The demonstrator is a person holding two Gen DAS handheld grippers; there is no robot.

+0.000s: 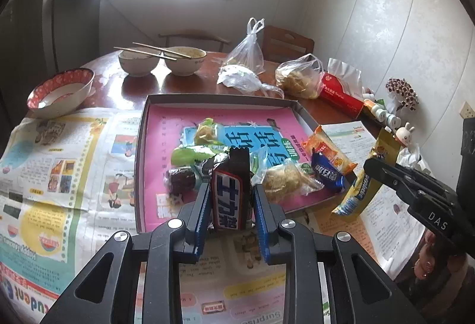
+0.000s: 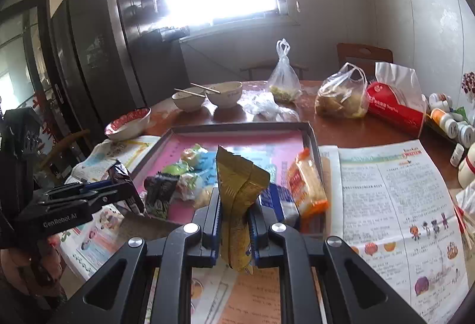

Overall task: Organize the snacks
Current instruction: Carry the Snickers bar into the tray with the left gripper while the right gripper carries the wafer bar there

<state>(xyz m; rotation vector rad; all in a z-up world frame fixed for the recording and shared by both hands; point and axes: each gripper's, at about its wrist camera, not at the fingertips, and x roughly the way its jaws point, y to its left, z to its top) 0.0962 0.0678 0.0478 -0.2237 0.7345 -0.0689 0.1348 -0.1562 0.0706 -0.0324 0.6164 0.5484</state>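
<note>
My left gripper (image 1: 231, 190) is shut on a dark chocolate bar (image 1: 230, 172) with a white, red and blue label, held upright above the near edge of a shallow box tray (image 1: 219, 100) with a pink liner. Several wrapped snacks lie in the tray, among them a blue cookie pack (image 1: 326, 172) and an orange cracker pack (image 1: 329, 150). My right gripper (image 2: 236, 202) is shut on a crumpled gold-yellow packet (image 2: 240, 175), raised over the tray's (image 2: 243, 125) near side. Each gripper shows in the other's view: the right gripper (image 1: 371, 166) with the packet (image 1: 359, 193), the left gripper (image 2: 118, 190) with the bar (image 2: 120, 171).
Newspaper (image 1: 59, 160) covers the near table on both sides of the tray. Behind the tray stand a red-patterned bowl (image 1: 59, 92), two bowls with chopsticks (image 1: 160, 60), plastic bags (image 1: 299, 77), a red tissue pack (image 1: 341, 92) and small bottles (image 2: 454, 122). A fridge (image 2: 98, 57) stands at left.
</note>
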